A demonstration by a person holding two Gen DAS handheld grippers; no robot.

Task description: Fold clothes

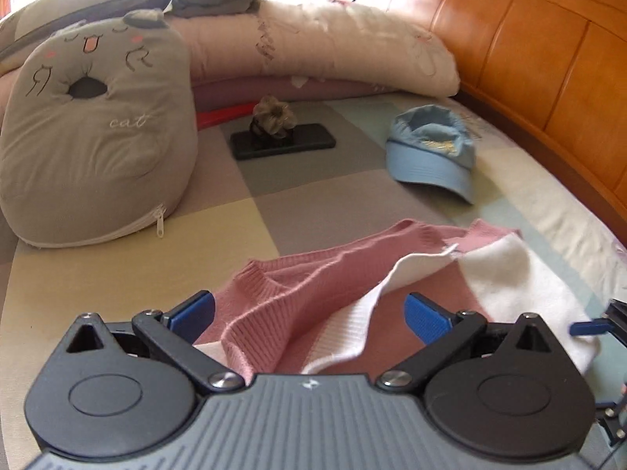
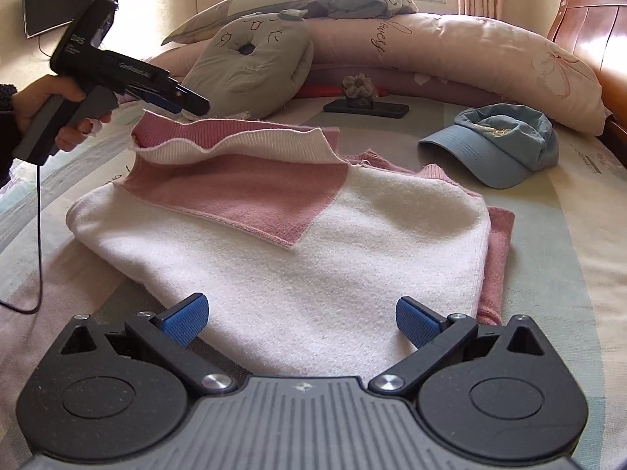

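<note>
Pink-and-white knit, that sweater (image 2: 298, 243), sitting in the middle of the bed (image 2: 568, 274) as a thick, doubled-over bundle, a pink layer peeking out along its right edge and the ribbed hem standing up in a wavy ridge at the far side. Over it on the near side, the right claw (image 2: 301, 319) hangs with both blue pads spread wide, nothing between them. Across the bundle, the left claw (image 2: 178, 98) hovers just above that raised hem, held in a person's hand (image 2: 58, 113); its own camera shows its pads apart with loose pink folds lying between them, not pinched.

Could be a fold half made, could be a finished bundle just let go. If another fold is coming, my call: grab both layers at the hem together, keep the two corners level, and lay it over slowly so the ridge flattens rather than bunches.

Further out, a blue cap (image 2: 497, 145) sits well to the right, a phone (image 2: 366, 107) beyond, and a grey cat cushion (image 2: 250, 66) against the pillows.
</note>
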